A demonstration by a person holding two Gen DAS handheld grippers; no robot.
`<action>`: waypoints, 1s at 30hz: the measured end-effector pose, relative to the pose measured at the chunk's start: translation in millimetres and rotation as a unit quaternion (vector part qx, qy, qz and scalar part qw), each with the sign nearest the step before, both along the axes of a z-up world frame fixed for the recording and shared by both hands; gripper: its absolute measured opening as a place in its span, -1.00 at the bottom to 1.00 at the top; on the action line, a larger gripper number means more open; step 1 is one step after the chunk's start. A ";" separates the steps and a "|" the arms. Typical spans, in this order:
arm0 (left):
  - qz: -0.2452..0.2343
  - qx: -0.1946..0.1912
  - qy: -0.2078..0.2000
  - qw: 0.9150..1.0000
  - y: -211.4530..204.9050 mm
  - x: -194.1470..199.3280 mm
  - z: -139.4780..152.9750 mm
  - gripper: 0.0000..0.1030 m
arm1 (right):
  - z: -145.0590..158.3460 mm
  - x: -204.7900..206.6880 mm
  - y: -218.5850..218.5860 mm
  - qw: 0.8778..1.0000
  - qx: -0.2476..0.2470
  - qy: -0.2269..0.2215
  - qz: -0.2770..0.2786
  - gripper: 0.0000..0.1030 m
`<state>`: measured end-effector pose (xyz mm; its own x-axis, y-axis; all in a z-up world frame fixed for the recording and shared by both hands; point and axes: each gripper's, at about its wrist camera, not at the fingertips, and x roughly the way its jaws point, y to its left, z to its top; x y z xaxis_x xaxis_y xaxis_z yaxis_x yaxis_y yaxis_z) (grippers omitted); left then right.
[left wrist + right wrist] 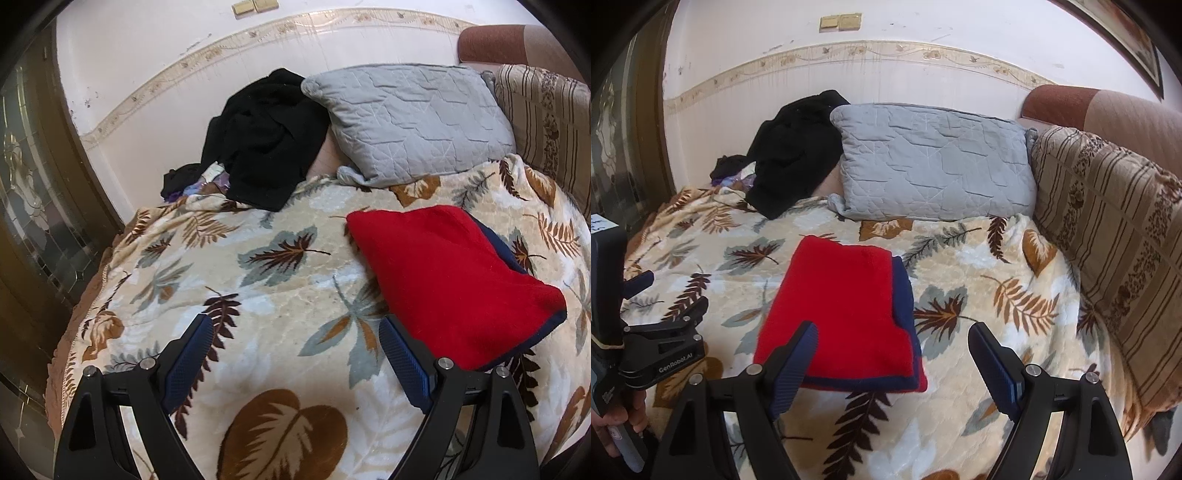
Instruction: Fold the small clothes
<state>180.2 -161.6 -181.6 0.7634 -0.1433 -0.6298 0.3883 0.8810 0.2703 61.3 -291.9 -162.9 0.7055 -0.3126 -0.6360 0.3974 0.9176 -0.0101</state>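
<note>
Left claw (295, 343): jaws spread wide with nothing between them, hanging over bare blanket (266, 295) just left of the red cloth (443, 280).
Right claw (892, 350): jaws wide apart and empty; the near corner of the red cloth shows between its fingers, untouched.
Red cloth: folded, flat on the blanket on the bed, with a navy layer (903, 295) showing along its right and near edges.
Black clothes (266, 136): heaped at the far side of the bed against the wall, touching the grey pillow (406, 118); well apart from the red cloth.
Only in the right view: the left claw's body at the left edge, a hand (613, 424) gripping its handle, and a picture frame (1126, 40) high on the wall at the right.
Only in the left view: a glass-panelled door (33, 192) beside the bed's left edge, and the blanket's brown fringe hanging over that edge.
Both views: the striped cushion (1108, 240) and a brown bolster (1089, 107) on the right.
Edges: wall behind; striped cushion closes the right side; the bed drops off at the left.
Open room: a broad bare stretch of blanket left of the red cloth, a narrower one between it and the striped cushion.
</note>
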 end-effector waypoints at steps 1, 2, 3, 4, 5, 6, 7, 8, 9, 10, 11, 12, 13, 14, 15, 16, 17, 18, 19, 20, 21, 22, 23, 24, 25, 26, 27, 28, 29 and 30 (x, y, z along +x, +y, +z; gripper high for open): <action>0.000 0.001 0.003 1.000 -2.3 2.3 -1.3 0.77 | -0.6 1.3 -0.1 1.000 0.000 0.000 0.000 0.67; -0.001 0.001 0.004 1.000 -3.6 3.3 -1.7 0.77 | -1.8 3.8 -1.2 1.000 0.000 0.001 0.001 0.67; 0.000 0.001 0.007 1.000 -6.1 6.1 -2.2 0.77 | -2.8 5.6 -1.4 1.000 0.000 0.003 0.002 0.67; 0.000 0.001 0.008 1.000 -7.5 7.2 -2.8 0.77 | -3.6 7.6 -2.5 1.000 0.001 0.004 0.003 0.67; 0.000 0.001 0.010 1.000 -10.3 9.9 -2.4 0.77 | -5.0 9.5 -3.7 1.000 0.001 0.005 0.004 0.67; 0.000 0.001 0.010 1.000 -12.4 12.0 -2.0 0.77 | -6.4 11.3 -5.0 1.000 0.003 0.006 0.004 0.67; 0.000 0.001 0.009 1.000 -14.5 14.0 -1.4 0.77 | -7.8 13.1 -6.1 1.000 0.004 0.007 0.005 0.67; 0.001 0.001 0.008 1.000 -16.7 15.5 -0.6 0.77 | -9.1 14.2 -6.9 1.000 0.004 0.008 0.005 0.67; 0.001 0.000 0.008 1.000 -18.3 16.8 0.2 0.77 | -10.6 15.8 -8.1 1.000 0.005 0.010 0.005 0.67; 0.001 -0.001 0.008 1.000 -20.0 18.5 0.7 0.77 | -12.4 17.6 -9.4 1.000 0.005 0.012 0.005 0.67; 0.002 -0.003 0.008 1.000 -21.9 20.4 1.1 0.77 | -13.7 18.4 -10.2 1.000 0.005 0.012 0.005 0.67; 0.003 -0.005 0.009 1.000 -23.2 21.8 0.7 0.77 | -15.0 19.0 -11.0 1.000 0.006 0.013 0.005 0.67; 0.004 -0.006 0.009 1.000 -23.7 22.7 -0.4 0.77 | -16.5 19.4 -12.0 1.000 0.008 0.014 0.005 0.67; 0.004 -0.005 0.009 1.000 -23.9 23.2 -1.5 0.77 | -18.3 20.0 -13.1 1.000 0.009 0.014 0.004 0.67; 0.005 -0.003 0.008 1.000 -24.4 23.8 -5.0 0.77 | -20.2 20.8 -14.2 1.000 0.010 0.016 0.004 0.67; 0.005 -0.001 0.009 1.000 -25.0 24.3 -8.2 0.77 | -21.8 21.5 -14.8 1.000 0.011 0.017 0.003 0.67; 0.005 0.002 0.011 1.000 -25.1 25.2 -11.8 0.77 | -23.3 22.0 -15.2 1.000 0.012 0.018 0.002 0.67; 0.005 0.003 0.015 1.000 -25.4 26.5 -15.6 0.77 | -25.2 22.7 -15.9 1.000 0.014 0.019 0.002 0.67; 0.006 0.005 0.019 1.000 -25.2 27.3 -19.2 0.77 | -26.8 23.2 -16.4 1.000 0.016 0.020 0.002 0.67; 0.006 0.005 0.021 1.000 -24.6 27.2 -21.6 0.77 | -28.1 23.4 -16.4 1.000 0.018 0.020 0.002 0.67; 0.006 0.006 0.022 1.000 -23.8 27.5 -25.6 0.77 | -30.0 23.8 -16.3 1.000 0.021 0.021 0.002 0.67; 0.007 0.009 0.023 1.000 -23.3 27.6 -29.7 0.77 | -32.8 24.7 -16.6 0.999 0.027 0.021 0.005 0.67; 0.007 0.010 0.026 1.000 -23.0 27.8 -32.4 0.77 | -35.9 25.5 -17.1 0.999 0.037 0.021 0.009 0.67; 0.002 0.009 0.037 0.999 -23.0 27.9 -38.5 0.77 | -40.2 26.5 -18.5 0.998 0.053 0.022 0.019 0.67; -0.006 0.008 0.052 0.999 -24.0 28.4 -44.2 0.77 | -44.1 27.8 -20.0 0.997 0.067 0.025 0.026 0.64; -0.015 0.007 0.070 0.997 -25.5 29.7 -50.4 0.77 | -51.3 29.2 -24.2 0.995 0.092 0.031 0.035 0.60; -0.020 0.006 0.086 0.996 -26.4 31.3 -55.7 0.77 | -59.7 30.2 -30.5 0.992 0.118 0.036 0.036 0.52; -0.025 0.007 0.108 0.994 -27.5 33.9 -64.1 0.77 | -67.4 31.7 -35.6 0.988 0.143 0.043 0.037 0.29; -0.027 0.011 0.120 0.992 -28.7 35.0 -69.5 0.77 | -77.8 33.7 -43.3 0.982 0.179 0.051 0.037 0.11; -0.029 0.015 0.125 0.992 -29.6 35.8 -74.0 0.77 | -87.1 34.2 -51.1 0.975 0.210 0.055 0.034 0.07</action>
<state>216.0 -191.2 -255.6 0.5736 -0.1613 -0.8031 0.4965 0.8482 0.1843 95.5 -343.0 -250.0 0.6355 0.0376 -0.7712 0.3532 0.8740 0.3337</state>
